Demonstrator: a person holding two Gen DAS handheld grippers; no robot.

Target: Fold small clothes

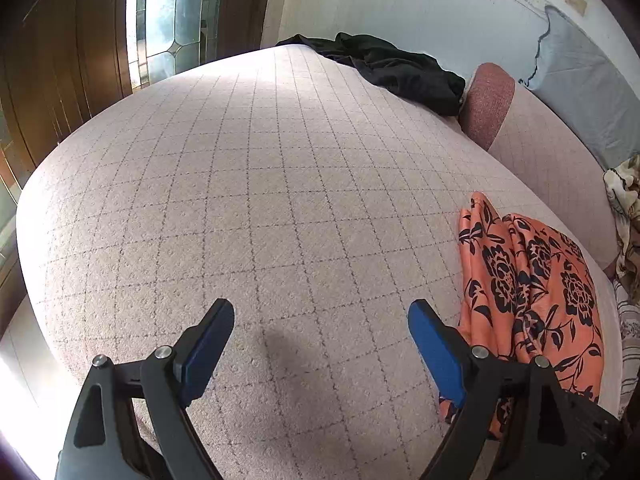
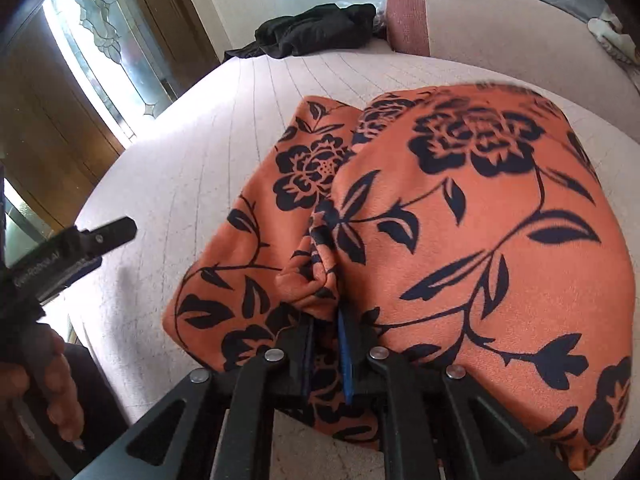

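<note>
Right tongs (image 2: 326, 354) pinch the orange cloth (image 2: 460, 220); left tongs (image 1: 320, 320) spread, empty.
From the left tongs the cloth lies at three o'clock, its length running twelve-to-six on the bed (image 1: 260, 180).

Checked bed (image 1: 248, 184): orange floral garment (image 1: 532, 280), black clothing (image 1: 400, 68).

Both wrist views tilt down over the bed (image 1: 280, 200), sharing the orange cloth (image 2: 460, 220).

Pale grid-patterned bedcover (image 1: 260, 200), sunlit leaded-glass window (image 1: 168, 20) — perhaps a door.
</note>
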